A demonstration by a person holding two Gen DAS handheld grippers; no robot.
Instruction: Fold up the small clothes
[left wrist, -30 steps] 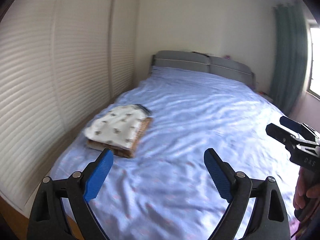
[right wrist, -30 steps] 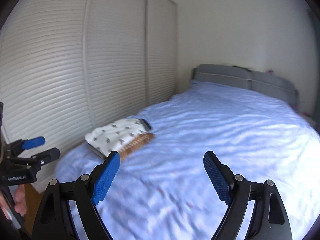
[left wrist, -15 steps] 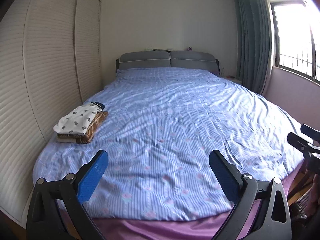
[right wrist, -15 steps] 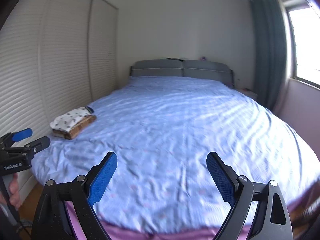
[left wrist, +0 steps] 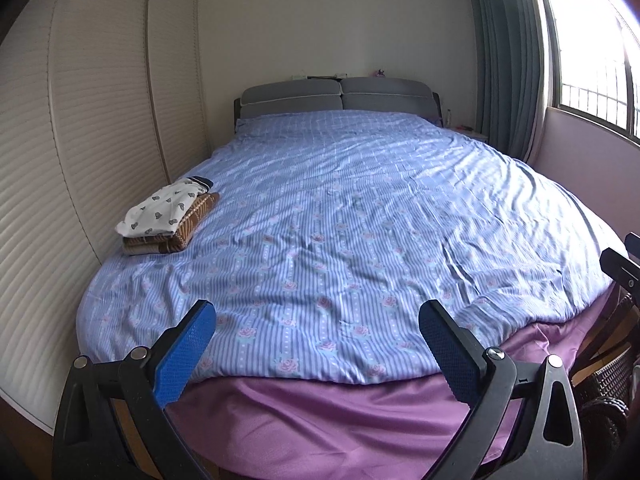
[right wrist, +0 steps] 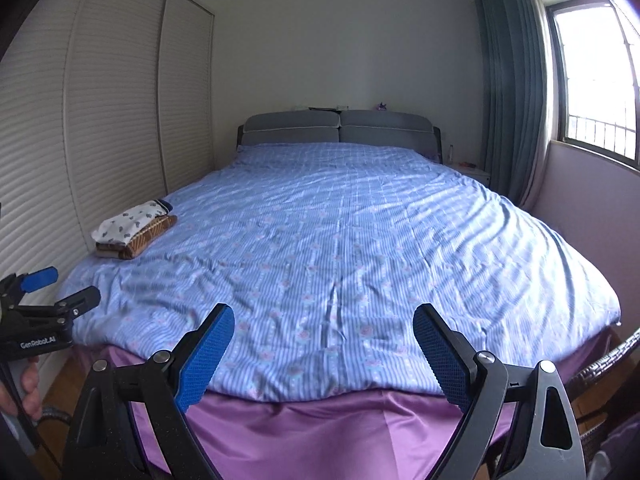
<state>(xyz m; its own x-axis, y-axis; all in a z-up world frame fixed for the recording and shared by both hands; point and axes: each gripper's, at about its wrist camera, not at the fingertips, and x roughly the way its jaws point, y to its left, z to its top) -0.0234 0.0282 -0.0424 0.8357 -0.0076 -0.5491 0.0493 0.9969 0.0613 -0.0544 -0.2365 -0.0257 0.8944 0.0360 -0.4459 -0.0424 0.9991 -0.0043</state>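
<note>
A stack of folded small clothes (left wrist: 168, 216), a white printed piece on top of brown striped ones, lies on the left side of the bed (left wrist: 340, 220). It also shows in the right wrist view (right wrist: 134, 229). My left gripper (left wrist: 316, 332) is open and empty, held off the foot of the bed. My right gripper (right wrist: 324, 336) is open and empty, also off the foot of the bed. The left gripper shows at the left edge of the right wrist view (right wrist: 60, 290).
The bed has a blue striped cover and a purple skirt (left wrist: 320, 416). A louvred wardrobe (left wrist: 80, 140) runs along the left. A grey headboard (left wrist: 336, 94) is at the back, a curtain (left wrist: 508, 60) and window on the right. A wicker basket (left wrist: 608, 400) stands at the right.
Both grippers have pulled back from over the bed to beyond its foot. The folded stack now lies far off at the left. Both stayed open.
</note>
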